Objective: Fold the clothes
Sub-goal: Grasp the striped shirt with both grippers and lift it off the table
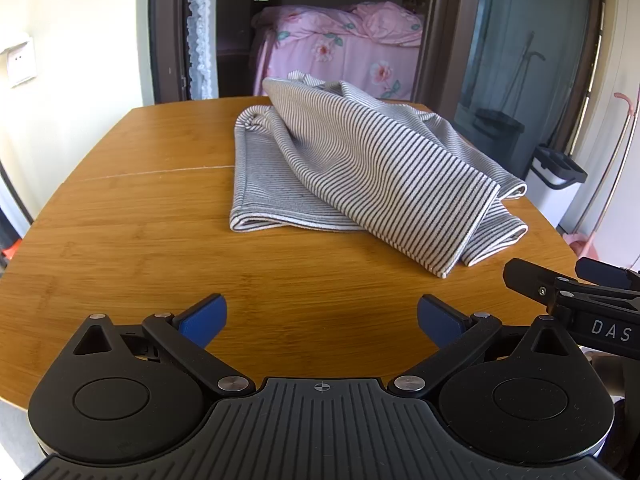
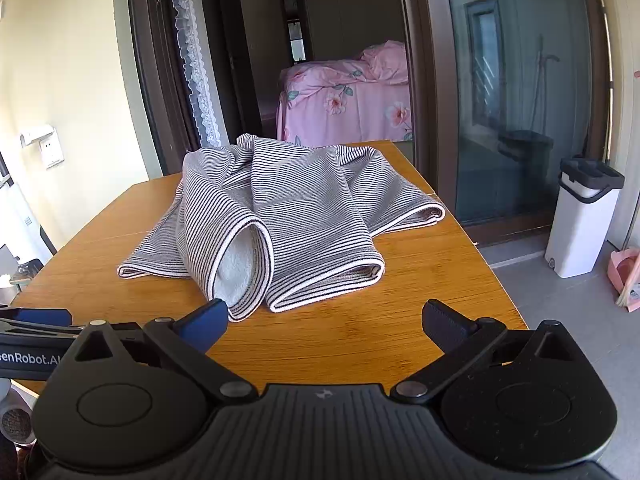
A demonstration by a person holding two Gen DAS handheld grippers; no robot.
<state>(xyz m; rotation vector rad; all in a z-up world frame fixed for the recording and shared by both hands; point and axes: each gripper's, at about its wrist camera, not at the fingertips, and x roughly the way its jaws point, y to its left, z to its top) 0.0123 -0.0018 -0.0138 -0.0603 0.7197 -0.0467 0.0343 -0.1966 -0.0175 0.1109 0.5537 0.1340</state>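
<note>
A grey-and-white striped garment (image 1: pixel 360 168) lies loosely bunched on the wooden table (image 1: pixel 140 216), toward its far right. My left gripper (image 1: pixel 322 318) hovers open over the near table edge, short of the cloth, with nothing between its blue pads. The right gripper's black fingers (image 1: pixel 532 280) show at the right edge of the left wrist view. In the right wrist view the same garment (image 2: pixel 296 216) sits just ahead, one rolled cuff nearest. My right gripper (image 2: pixel 326 320) is open and empty, its left pad almost touching that cuff.
A doorway behind the table opens onto a bed with a pink floral cover (image 1: pixel 344 48). A white bin with a black lid (image 2: pixel 580 216) stands on the floor to the right. The table's right edge (image 2: pixel 480 256) drops off close to the garment.
</note>
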